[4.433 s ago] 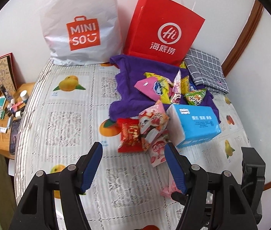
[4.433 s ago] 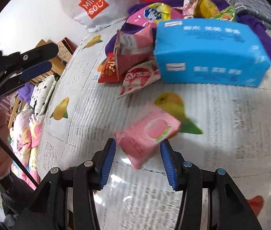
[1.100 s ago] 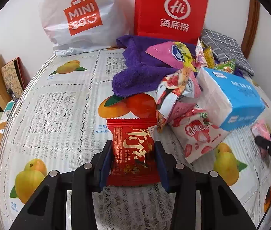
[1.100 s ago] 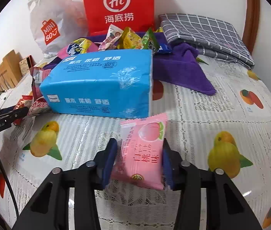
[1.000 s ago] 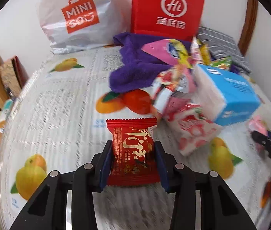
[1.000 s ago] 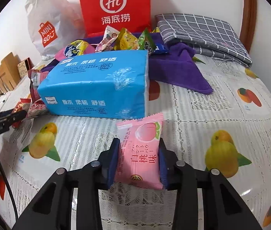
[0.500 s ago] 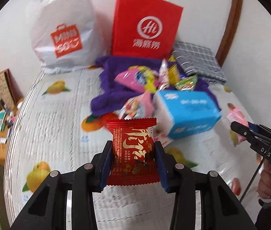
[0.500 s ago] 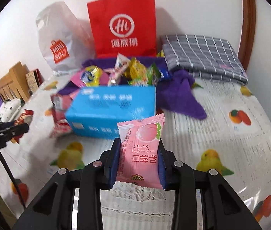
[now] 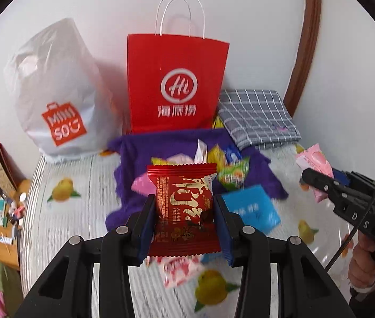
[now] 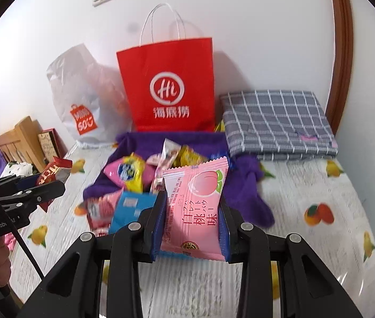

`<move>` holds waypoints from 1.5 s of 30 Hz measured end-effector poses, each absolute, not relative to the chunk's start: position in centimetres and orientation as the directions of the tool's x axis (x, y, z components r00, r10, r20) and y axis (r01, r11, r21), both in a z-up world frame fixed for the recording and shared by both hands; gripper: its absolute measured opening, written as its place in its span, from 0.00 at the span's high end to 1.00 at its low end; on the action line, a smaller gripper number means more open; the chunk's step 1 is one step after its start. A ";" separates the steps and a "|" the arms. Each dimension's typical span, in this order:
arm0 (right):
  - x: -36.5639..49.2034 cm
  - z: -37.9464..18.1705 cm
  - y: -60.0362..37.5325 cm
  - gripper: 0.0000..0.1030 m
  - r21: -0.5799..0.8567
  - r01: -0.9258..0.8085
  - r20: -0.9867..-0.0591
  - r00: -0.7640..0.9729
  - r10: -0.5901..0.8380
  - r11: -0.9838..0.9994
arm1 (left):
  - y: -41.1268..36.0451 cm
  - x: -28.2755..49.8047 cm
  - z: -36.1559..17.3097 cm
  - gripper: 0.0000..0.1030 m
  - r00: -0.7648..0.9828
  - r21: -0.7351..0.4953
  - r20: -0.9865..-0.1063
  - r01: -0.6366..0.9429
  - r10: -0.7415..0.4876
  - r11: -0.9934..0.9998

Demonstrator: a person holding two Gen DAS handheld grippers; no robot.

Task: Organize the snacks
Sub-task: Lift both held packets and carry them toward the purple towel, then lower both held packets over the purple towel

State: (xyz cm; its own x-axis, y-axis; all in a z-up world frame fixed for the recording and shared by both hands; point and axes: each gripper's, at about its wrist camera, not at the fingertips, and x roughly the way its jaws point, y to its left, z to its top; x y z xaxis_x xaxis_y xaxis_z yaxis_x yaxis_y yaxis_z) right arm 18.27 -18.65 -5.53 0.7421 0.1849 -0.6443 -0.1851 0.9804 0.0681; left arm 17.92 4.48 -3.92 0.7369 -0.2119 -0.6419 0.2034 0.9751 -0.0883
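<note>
Both hands full right now. My left gripper has its blue-padded fingers clamped on the sides of a red snack packet; it stands upright between them, crimped top edge poking well above the fingertips, bottom edge hanging just below the pads. It's up in the air, clear of the bed.

Same deal on the other side: my right gripper is squeezing a pink peach packet, held upright by its two long edges, top sticking out past the fingers. From the left camera you can see that pink packet off to the right, pinched in the right fingers above the bedspread.

Below and behind them is the rest of the snack pile on a purple towel, with a blue tissue pack in front. Against the wall stand a red paper bag, a white plastic bag and a folded checked cloth.
</note>
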 end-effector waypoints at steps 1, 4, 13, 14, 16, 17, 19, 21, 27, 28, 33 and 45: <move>18.9 -5.2 -18.7 0.66 0.074 -0.185 -0.644 0.742 0.189 0.980 | 4.4 18.7 -3.5 0.61 0.739 -0.089 -0.639 0.204 -0.213 0.975; 20.8 -4.8 -18.5 0.66 0.092 -0.185 -0.646 0.736 0.200 0.978 | 4.0 20.7 -2.4 0.61 0.747 -0.095 -0.628 0.203 -0.217 0.974; 26.5 -5.4 -17.2 0.66 0.097 -0.183 -0.666 0.718 0.201 0.978 | 3.7 27.1 -1.6 0.61 0.757 -0.108 -0.619 0.184 -0.210 0.977; 27.2 -5.7 -17.1 0.66 0.096 -0.180 -0.671 0.714 0.198 0.979 | 3.6 27.8 -1.7 0.61 0.755 -0.107 -0.621 0.182 -0.208 0.978; 28.2 -6.2 -17.1 0.66 0.094 -0.176 -0.682 0.705 0.192 0.980 | 3.6 28.7 -2.2 0.61 0.755 -0.101 -0.625 0.176 -0.200 0.979; 28.8 -6.4 -17.0 0.66 0.095 -0.174 -0.688 0.700 0.191 0.980 | 3.7 29.2 -2.6 0.61 0.754 -0.099 -0.628 0.170 -0.194 0.980; 30.1 -6.9 -17.0 0.66 0.096 -0.173 -0.700 0.688 0.190 0.980 | 4.0 29.9 -3.4 0.61 0.746 -0.108 -0.636 0.165 -0.195 0.980; 31.2 -7.2 -16.9 0.66 0.089 -0.170 -0.704 0.686 0.182 0.981 | 4.3 30.5 -4.3 0.61 0.736 -0.124 -0.644 0.166 -0.206 0.978; 33.7 -7.4 -16.1 0.66 0.073 -0.190 -0.699 0.690 0.187 0.979 | 4.9 31.8 -5.8 0.61 0.720 -0.126 -0.665 0.152 -0.197 0.980; 34.0 -7.4 -16.1 0.66 0.072 -0.192 -0.697 0.692 0.187 0.979 | 5.1 31.9 -5.9 0.61 0.718 -0.132 -0.667 0.149 -0.200 0.980; 35.5 -8.0 -15.8 0.66 0.072 -0.201 -0.698 0.690 0.193 0.977 | 5.3 32.6 -6.8 0.61 0.703 -0.131 -0.685 0.138 -0.191 0.982; 36.8 -10.1 -15.7 0.66 0.059 -0.238 -0.746 0.635 0.201 0.970 | 5.2 33.7 -8.1 0.61 0.678 -0.118 -0.717 0.111 -0.162 0.987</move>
